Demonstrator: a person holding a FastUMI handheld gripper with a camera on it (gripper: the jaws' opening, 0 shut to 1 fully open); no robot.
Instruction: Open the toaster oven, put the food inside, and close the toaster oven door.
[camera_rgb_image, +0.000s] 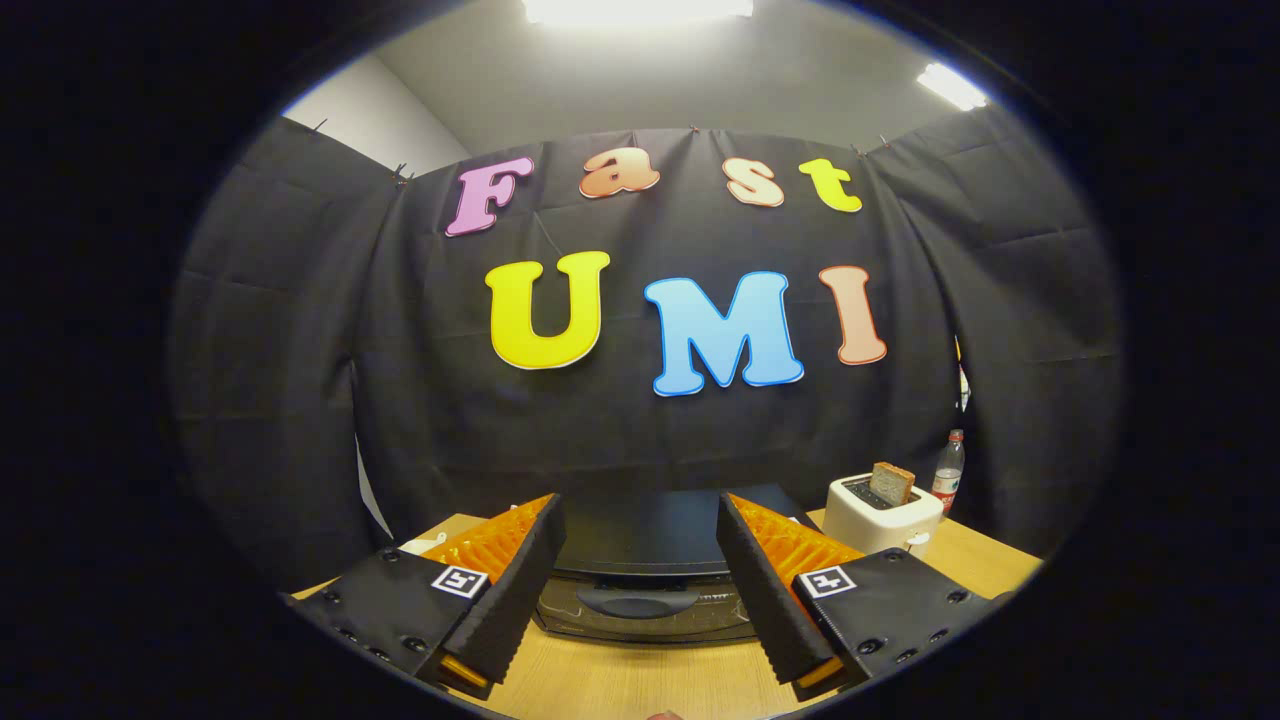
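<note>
Gripper (640, 560) fingers spread wide apart, nothing between the pads, no contact w/ any object. 2 fingers (520, 590) angled outward from base, each carrying 1 square marker tag on its upper face. Held above wooden table (640, 685), pointed forward toward booth's back wall.

Toaster oven (645, 575): dark unit, directly ahead of fingers, centred in the gap between them. Seen from slightly above; flat top and upper front visible. Door closed, curved handle (637, 602) across upper front, just beyond fingertips, approx. midway between the 2. Sides of unit hidden behind fingers. Sits on table, back near black cloth.

Pop-up toaster (882, 512): white, on table to right of toaster oven, beyond right finger, apart from oven. 1 slice of toast (892, 483) standing upright in slot, top half exposed.

Bottle (948, 470): clear plastic, red cap, upright behind and right of white toaster, close to cloth. Contents not determinable.

Small pale object (420, 546) on table just left of left finger, mostly hidden; type not determinable.

Black cloth (300, 350) draped around booth on 3 sides. Ceiling lamps (640, 8) lit above.
</note>
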